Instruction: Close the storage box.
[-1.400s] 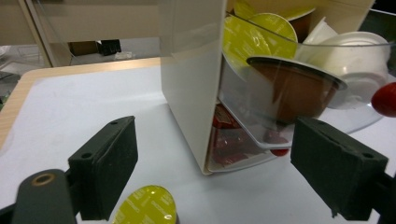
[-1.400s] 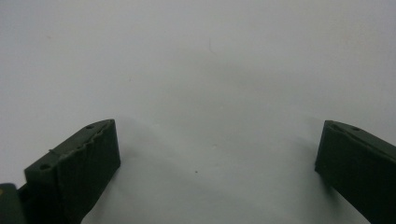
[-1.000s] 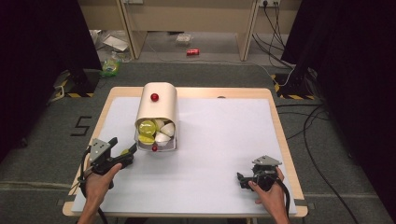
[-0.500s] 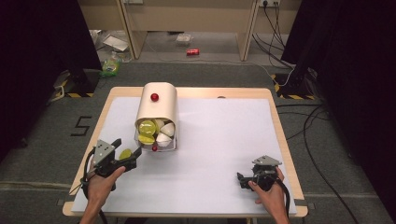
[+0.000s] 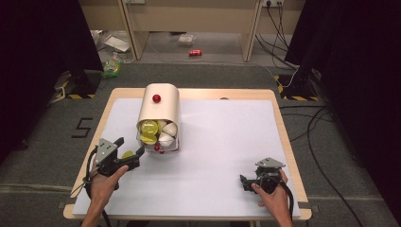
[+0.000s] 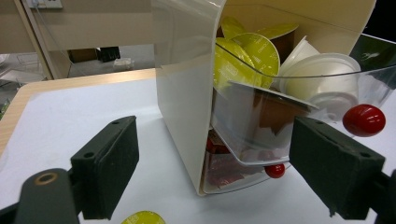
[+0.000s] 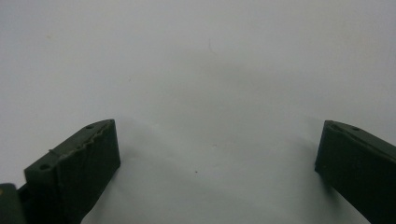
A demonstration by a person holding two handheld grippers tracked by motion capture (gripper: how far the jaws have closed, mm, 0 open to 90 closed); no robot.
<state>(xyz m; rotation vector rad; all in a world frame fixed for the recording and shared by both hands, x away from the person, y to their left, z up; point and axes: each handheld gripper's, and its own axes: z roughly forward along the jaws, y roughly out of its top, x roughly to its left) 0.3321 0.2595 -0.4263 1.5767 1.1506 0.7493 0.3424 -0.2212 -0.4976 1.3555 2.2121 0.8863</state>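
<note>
Both tongs stand wide with nothing between their pads. Left gripper (image 5: 126,158), whose jaws have just been opening, sits at eight o'clock on the white table (image 5: 222,142), pointing at the cream pod dispenser (image 5: 160,113) at eleven. Right gripper (image 5: 249,182) rests at four o'clock. One yellow-green pod (image 5: 126,154) lies beside the left gripper's jaws.

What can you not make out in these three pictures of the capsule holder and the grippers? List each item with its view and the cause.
- Yellow capsule on the table: left gripper view, cut off by the bottom edge.
- Lower drawer contents of the capsule holder: left gripper view, blurred behind clear plastic; too small in the high view.
- Printing on the capsule lids: too small.
- Right gripper jaw tips: high view, too small and dark.
</note>
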